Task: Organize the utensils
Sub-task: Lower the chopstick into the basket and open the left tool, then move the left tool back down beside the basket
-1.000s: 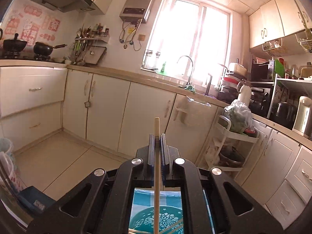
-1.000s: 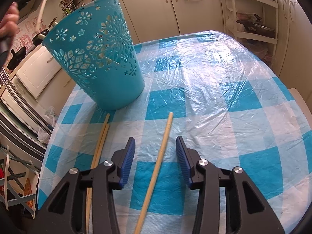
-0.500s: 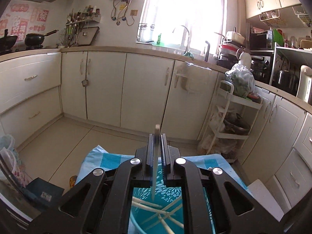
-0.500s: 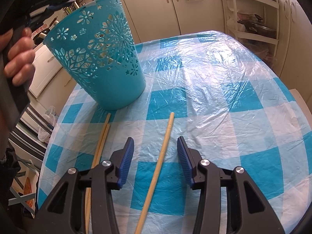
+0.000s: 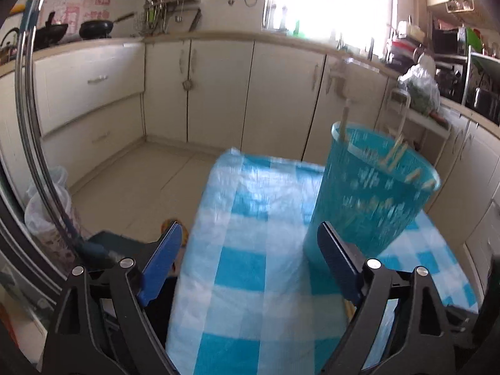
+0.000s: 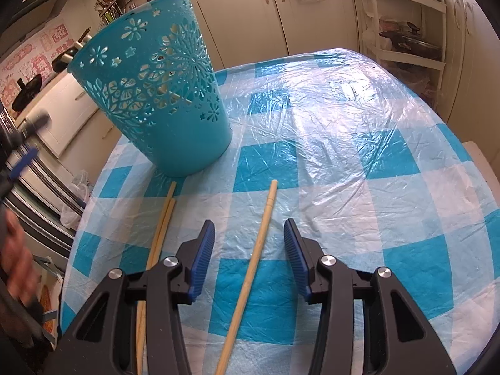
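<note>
Two grippers work over a checked table (image 6: pixel 359 143). The left gripper (image 5: pixel 250 262) has just been opening; its jaws stand wide, empty. The right gripper (image 6: pixel 249 259) hovers half-open astride one chopstick (image 6: pixel 253 262). A chopstick pair (image 6: pixel 159 234) lies at nine o'clock; the basket (image 6: pixel 156 93), holding more chopsticks, stands at eleven.

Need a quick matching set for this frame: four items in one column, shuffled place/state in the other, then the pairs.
Column 1
1. left gripper
2. right gripper
3. single chopstick
4. pair of chopsticks

Column 2
A. lying side by side on the checked tablecloth, left of the right gripper, tips near the teal basket
B. jaws just opened wide, nothing between them
C. lying on the cloth between open jaws, untouched
D. jaws partly open, straddling one stick

Pairs: 1-B, 2-D, 3-C, 4-A
</note>
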{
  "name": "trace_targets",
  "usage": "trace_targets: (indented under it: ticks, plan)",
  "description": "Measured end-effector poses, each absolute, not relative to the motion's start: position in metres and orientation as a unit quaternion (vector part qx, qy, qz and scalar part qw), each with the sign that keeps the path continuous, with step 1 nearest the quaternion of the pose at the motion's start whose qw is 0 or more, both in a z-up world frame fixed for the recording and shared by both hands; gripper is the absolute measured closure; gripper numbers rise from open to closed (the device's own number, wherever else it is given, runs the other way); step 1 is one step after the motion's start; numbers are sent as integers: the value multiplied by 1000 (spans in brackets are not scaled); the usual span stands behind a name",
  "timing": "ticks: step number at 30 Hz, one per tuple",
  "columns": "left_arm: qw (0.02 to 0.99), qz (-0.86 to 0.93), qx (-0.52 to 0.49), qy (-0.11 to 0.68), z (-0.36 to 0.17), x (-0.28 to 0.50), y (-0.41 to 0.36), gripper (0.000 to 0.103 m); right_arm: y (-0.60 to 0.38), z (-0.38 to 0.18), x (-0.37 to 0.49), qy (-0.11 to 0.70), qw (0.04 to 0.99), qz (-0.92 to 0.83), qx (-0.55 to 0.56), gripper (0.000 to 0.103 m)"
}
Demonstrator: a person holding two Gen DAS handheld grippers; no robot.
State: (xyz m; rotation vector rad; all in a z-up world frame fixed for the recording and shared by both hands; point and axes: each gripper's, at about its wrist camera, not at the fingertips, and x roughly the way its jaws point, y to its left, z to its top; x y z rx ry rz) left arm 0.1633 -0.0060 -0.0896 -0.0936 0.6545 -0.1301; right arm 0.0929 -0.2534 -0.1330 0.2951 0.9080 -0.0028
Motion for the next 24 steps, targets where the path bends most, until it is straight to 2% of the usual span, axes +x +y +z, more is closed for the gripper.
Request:
trace_targets:
  ticks: [5,10,11,12,21,24]
  plan:
    - [909,-89,-43,405,-139,172,-19,19,-241,-132,101,451,887,-25,91,58]
    - [895,-103,-13,433,-149,179,-33,14,-233,-132,104,463,885,-30,38,83]
    - [894,-103,-9,436,-150,179,-35,14,-230,-132,104,467,883,-19,27,91]
    - [892,-102,-4,440,-151,178,-37,14,-227,-131,103,471,882,-10,15,94]
    - [885,-83,11,458,-154,186,-41,13,-232,-132,99,482,876,6,23,93]
    - [882,-87,16,462,-157,187,-43,11,-234,-133,96,476,879,1,42,97]
